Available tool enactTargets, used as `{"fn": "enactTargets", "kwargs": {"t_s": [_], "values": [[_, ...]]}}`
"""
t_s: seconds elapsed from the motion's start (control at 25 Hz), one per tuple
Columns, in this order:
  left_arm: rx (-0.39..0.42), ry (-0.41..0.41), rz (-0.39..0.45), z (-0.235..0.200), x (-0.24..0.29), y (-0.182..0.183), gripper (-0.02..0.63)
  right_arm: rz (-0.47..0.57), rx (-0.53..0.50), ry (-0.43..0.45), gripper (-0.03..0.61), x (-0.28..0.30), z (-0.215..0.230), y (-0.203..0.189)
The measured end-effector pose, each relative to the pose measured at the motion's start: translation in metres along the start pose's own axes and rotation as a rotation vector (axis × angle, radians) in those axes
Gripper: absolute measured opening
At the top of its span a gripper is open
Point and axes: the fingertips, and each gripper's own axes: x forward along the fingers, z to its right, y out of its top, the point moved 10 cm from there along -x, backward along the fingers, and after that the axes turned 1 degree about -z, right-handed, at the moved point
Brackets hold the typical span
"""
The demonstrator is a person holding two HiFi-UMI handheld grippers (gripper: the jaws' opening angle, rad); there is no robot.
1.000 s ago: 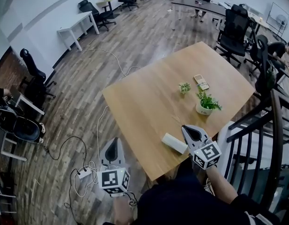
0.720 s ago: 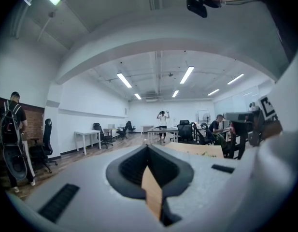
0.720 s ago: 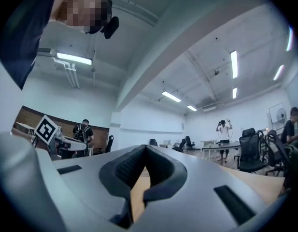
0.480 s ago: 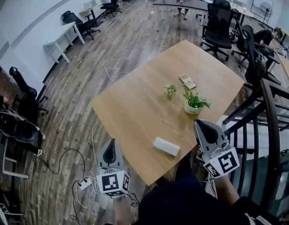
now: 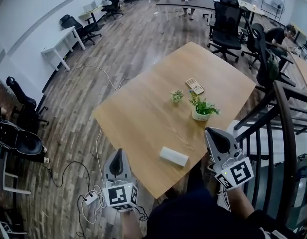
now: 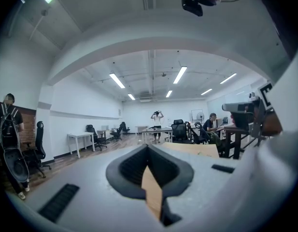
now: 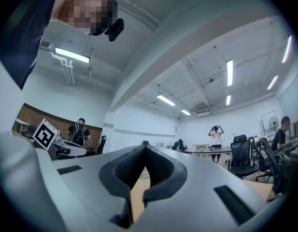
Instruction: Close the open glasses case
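**Closed glasses case on a wooden table, both tongs shut and held clear of it**

I am looking down from the head camera at a light wooden table [image 5: 143,118], set at an angle in a large open office. The floor [image 5: 143,39] is dark wood planks. Black office chairs [image 5: 228,21] and white desks [image 5: 61,41] stand around the room. A white cable runs over the floor to a power strip [image 5: 91,197] off the table's near left edge. A black railing [image 5: 287,133] rises just beyond the near right edge.

Toward the table's right corner stand a potted plant [image 5: 201,108] in a white pot and a smaller green sprig [image 5: 176,96]. A small flat card-like thing [image 5: 194,85] lies just past them.

The glasses case [image 5: 173,156] is white and oblong. It lies flat close to the near edge of the table, with its lid looking shut.

The left tongs [image 5: 119,157] are held over the floor off the near left edge, apart from the case. Their jaws are closed together with nothing between them. The right tongs [image 5: 213,133] are held off the near right edge beside the railing, near the case but not touching it. Their jaws are also pressed together and empty. The case lies between the two tongs.
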Motion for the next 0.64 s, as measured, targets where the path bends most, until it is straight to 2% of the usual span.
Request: {"fn": "enactTargets", "kwargs": {"t_s": [0.64], "values": [[0.014, -0.012, -0.007, 0.0046, -0.002, 0.0013, 0.0, 0.004, -0.01, 0.006, 0.014, -0.0025, -0.0023, 0.0052]]}}
